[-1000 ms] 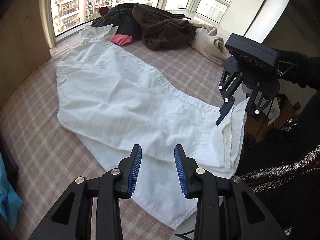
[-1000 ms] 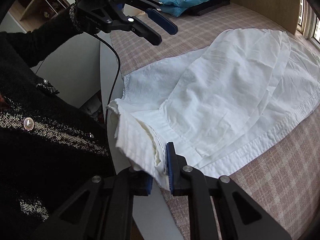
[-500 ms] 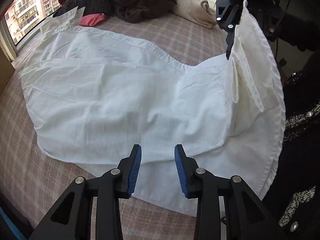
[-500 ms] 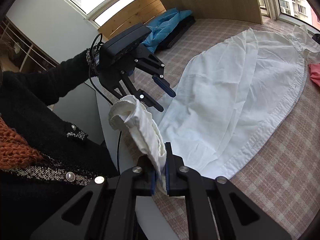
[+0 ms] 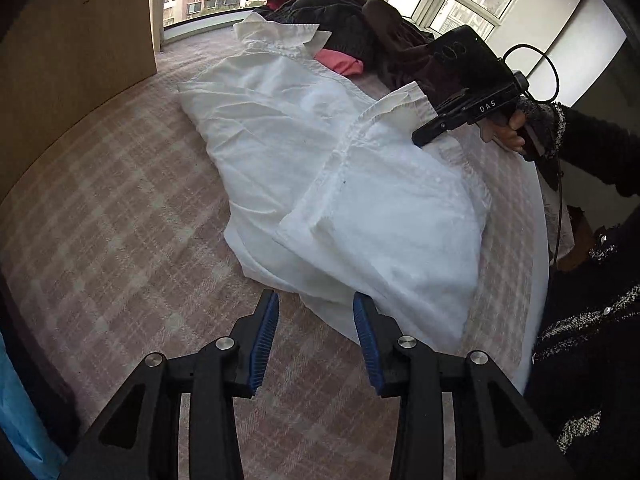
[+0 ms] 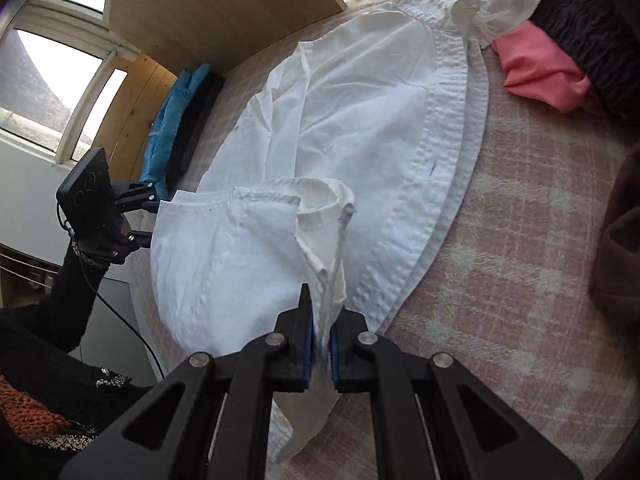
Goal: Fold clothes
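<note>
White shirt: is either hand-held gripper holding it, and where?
The right hand-held gripper pinches the white shirt at its folded-over hem edge; the left hand-held gripper holds nothing.

A white shirt (image 5: 320, 152) is spread on the plaid bed cover (image 5: 120, 240), its lower part folded back over its body. The left gripper (image 5: 316, 336) is held with jaws apart just short of the shirt's near edge. At the shirt's far side, the right gripper (image 5: 424, 134) is seen touching the folded hem. Beyond the shirt's collar, dark clothes (image 5: 344, 20) are piled.
</note>
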The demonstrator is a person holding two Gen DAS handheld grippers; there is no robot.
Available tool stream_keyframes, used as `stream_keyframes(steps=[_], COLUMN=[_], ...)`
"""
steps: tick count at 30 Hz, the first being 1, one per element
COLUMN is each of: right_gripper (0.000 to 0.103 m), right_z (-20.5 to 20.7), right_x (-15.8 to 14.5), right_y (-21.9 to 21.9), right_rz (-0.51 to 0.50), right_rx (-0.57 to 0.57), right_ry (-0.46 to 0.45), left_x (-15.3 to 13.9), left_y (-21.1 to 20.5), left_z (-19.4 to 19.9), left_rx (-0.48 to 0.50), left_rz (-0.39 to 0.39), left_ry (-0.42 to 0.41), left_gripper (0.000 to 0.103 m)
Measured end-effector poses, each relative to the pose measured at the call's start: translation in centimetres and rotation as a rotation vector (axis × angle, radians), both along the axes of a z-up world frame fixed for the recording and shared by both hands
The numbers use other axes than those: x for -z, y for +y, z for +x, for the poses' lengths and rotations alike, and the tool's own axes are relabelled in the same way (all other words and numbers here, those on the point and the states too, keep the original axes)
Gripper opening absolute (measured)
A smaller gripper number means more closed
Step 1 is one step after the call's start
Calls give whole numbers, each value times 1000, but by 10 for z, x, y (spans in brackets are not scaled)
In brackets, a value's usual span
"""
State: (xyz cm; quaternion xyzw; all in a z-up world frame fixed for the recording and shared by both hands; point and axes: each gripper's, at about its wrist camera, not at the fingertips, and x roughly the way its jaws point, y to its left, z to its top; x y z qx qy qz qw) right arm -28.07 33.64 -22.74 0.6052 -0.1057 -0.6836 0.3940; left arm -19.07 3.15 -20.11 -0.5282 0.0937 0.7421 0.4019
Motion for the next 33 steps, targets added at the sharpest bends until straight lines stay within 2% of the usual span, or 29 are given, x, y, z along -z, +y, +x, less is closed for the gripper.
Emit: stream_keyframes(steps=[4,7,8,15,16,17,18,19,21,24,26,29,33], right_gripper=[7,7,7,7,7,10,10,12,27,43,48,48,48], right_z=[0,2,3,6,6,6,6,7,14,42,70,114,138], right_x=[9,11,10,8,8,8,7,5,-8,-37,-50,-54,-33], right_y=[4,7,7,11,9,8,7,7,10,26,36,33,8], right_rz=[-4,-13,-13,-8,-4,2,10,20,45,23,47,101,191], right_rx=[34,56,58,67,65,64,65,65,74,96,106,70,-22], right_ry=[-34,-41,-38,-26,-26,-26,-22,-15,26,92,135,186,206], left_x=[-11,-12,-11,3,7,10,12,14,16,13,7,3,2], left_y=[-3,-10,-12,1,7,17,26,31,30,24,24,27,32], left_z=[9,19,22,43,43,45,47,48,45,38,37,39,41], left_rx=[-26,-32,-38,-26,-17,8,39,54,50,21,25,36,48], left_rz=[78,171,199,189,189,174,154,136,123,130,130,122,107], left_ry=[-30,-106,-133,-209,-217,-215,-211,-201,-225,-235,-222,-216,-216], left_gripper=[37,43,48,50,47,31,9,8,8,8,8,8,8])
